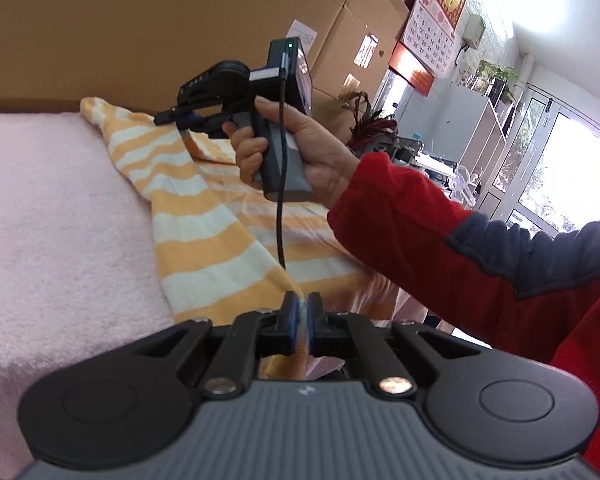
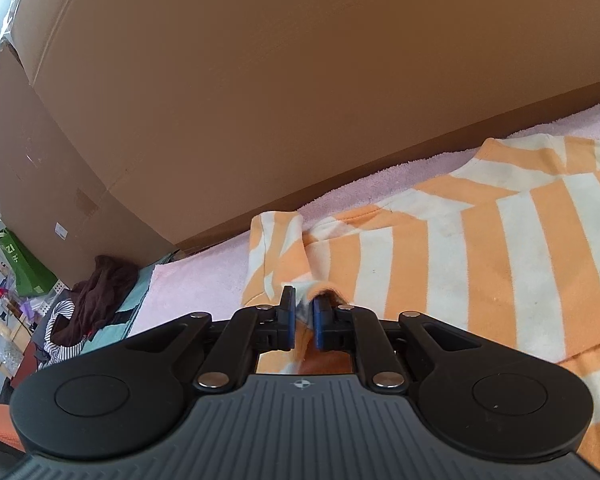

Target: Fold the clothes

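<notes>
Your left view alone shows your right hand [image 1: 300,152] and red sleeve [image 1: 412,232], both tools, left tool [image 1: 301,309] and right tool [image 2: 303,305], pinching the striped shirt [image 2: 480,248] edges, shirt spread on the pink-covered counter [image 1: 60,208] ahead

Wall calendar [image 1: 431,42]: date grid legible, rows 11-17, 18-24, 25-31; gold character on red panel above, unreadable. Green bag [image 2: 22,268]: white "IZ". Box labels too blurred.

Garment [image 1: 204,216]: knit, orange and cream stripes. Spread on a pink fleece cover [image 1: 60,208], partly folded over itself, a sleeve [image 2: 274,248] lying near the cardboard. One edge pinched in each gripper, left [image 1: 301,312] and right [image 2: 304,312].
</notes>
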A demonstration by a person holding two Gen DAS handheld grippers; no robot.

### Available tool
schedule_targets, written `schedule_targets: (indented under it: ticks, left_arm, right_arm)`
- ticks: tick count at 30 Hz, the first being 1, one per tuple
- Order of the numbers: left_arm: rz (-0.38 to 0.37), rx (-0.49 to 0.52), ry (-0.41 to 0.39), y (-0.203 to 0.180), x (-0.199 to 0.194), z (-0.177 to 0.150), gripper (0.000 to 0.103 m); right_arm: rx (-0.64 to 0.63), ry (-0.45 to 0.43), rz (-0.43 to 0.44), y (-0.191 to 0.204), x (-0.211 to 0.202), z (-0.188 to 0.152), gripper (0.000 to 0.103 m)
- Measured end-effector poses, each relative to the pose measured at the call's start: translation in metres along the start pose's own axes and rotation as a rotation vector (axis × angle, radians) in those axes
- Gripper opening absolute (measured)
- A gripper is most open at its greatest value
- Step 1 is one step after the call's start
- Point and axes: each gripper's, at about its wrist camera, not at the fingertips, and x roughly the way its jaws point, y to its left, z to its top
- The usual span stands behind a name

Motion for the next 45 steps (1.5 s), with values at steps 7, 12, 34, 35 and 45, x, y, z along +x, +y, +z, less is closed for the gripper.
schedule_targets:
  ticks: [7, 12, 34, 35, 45]
  left_arm:
    - [-0.025, -0.039, 0.040, 0.006, 0.017, -0.010, 0.000]
    - [0.002, 0.027, 0.084, 0.006, 0.002, -0.013, 0.003]
    - [-0.013, -0.075, 0.085, 0.067, 0.021, -0.036, 0.000]
    - [-0.032, -0.077, 0.076, 0.064, 0.017, -0.036, 0.001]
    - [-0.137, -0.100, 0.053, 0.047, -0.001, -0.038, 0.001]
  right_arm:
    - [0.048, 0.023, -0.013, -0.020, 0.010, -0.003, 0.010]
    - [0.100, 0.059, 0.055, -0.026, -0.006, -0.002, 0.025]
    - [-0.166, 0.027, 0.332, 0.006, -0.151, -0.153, 0.034]
    - [-0.186, 0.012, 0.317, 0.009, -0.148, -0.155, 0.028]
    - [-0.124, 0.024, 0.341, -0.013, -0.164, -0.161, 0.003]
